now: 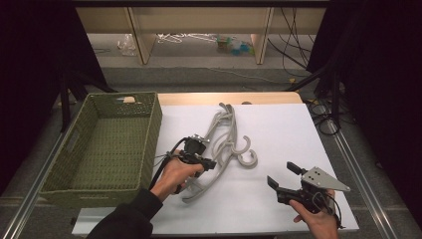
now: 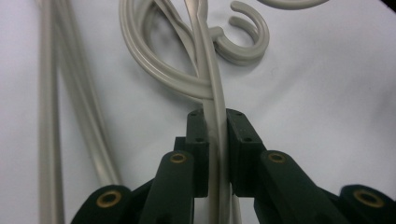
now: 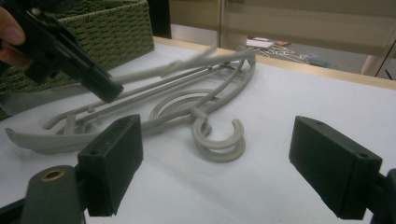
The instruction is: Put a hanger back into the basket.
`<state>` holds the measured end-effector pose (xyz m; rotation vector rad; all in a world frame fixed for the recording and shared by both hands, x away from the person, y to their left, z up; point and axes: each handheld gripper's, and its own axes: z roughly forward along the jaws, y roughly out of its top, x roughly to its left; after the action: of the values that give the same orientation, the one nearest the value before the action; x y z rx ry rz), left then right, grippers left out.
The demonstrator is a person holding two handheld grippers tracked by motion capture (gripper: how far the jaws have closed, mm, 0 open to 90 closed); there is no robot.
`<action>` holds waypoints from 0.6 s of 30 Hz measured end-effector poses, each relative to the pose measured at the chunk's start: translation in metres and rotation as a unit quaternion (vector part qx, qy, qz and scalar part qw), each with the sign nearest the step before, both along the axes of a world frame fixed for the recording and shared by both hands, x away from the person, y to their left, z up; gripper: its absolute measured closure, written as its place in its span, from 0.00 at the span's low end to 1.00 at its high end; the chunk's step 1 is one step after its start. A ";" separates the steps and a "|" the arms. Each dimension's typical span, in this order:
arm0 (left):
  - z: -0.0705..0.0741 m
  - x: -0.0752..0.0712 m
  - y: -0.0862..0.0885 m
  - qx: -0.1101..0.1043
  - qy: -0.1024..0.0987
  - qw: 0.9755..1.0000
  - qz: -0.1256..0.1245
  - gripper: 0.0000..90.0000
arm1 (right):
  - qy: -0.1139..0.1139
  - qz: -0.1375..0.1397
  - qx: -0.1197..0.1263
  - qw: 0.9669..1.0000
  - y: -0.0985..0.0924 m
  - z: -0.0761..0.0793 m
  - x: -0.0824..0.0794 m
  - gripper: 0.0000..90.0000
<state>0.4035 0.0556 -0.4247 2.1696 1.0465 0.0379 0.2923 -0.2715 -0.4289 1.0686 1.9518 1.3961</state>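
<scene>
Several grey plastic hangers (image 1: 225, 139) lie in a tangled heap on the white table top (image 1: 278, 129), their hooks (image 1: 247, 158) pointing right. My left gripper (image 1: 209, 163) is shut on the thin bar of one hanger (image 2: 212, 84), which runs up between the two pads (image 2: 238, 135). In the right gripper view that hanger (image 3: 187, 65) slants up off the heap from the left gripper (image 3: 100, 88). My right gripper (image 1: 282, 174) stands open near the front right of the table, with nothing between its jaws (image 3: 233, 163). It faces the hooks (image 3: 219, 140).
A green woven basket (image 1: 149, 139) stands at the left edge of the table, close beside the left hand; nothing shows inside it. Beyond the table's far edge are wooden furniture legs, cables and small clutter on the floor (image 1: 199, 45).
</scene>
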 end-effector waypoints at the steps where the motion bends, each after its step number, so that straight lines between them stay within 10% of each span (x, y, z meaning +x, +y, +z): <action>1: 0.003 0.000 0.005 -0.002 -0.004 1.000 -0.001 0.90 | 0.000 0.001 0.001 1.000 0.000 0.000 0.000 0.20; 11: 0.034 -0.010 0.047 -0.054 -0.046 0.997 0.002 0.90 | -0.005 0.013 -0.008 1.000 0.005 0.000 0.003 0.20; 18: 0.052 -0.027 0.060 -0.085 -0.057 0.994 -0.023 0.91 | -0.048 0.025 -0.023 0.998 0.012 0.009 0.010 0.20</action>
<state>0.3761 0.1159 -0.3732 2.0133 0.9008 0.0496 0.3025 -0.2594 -0.4198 0.9204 1.9449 1.3953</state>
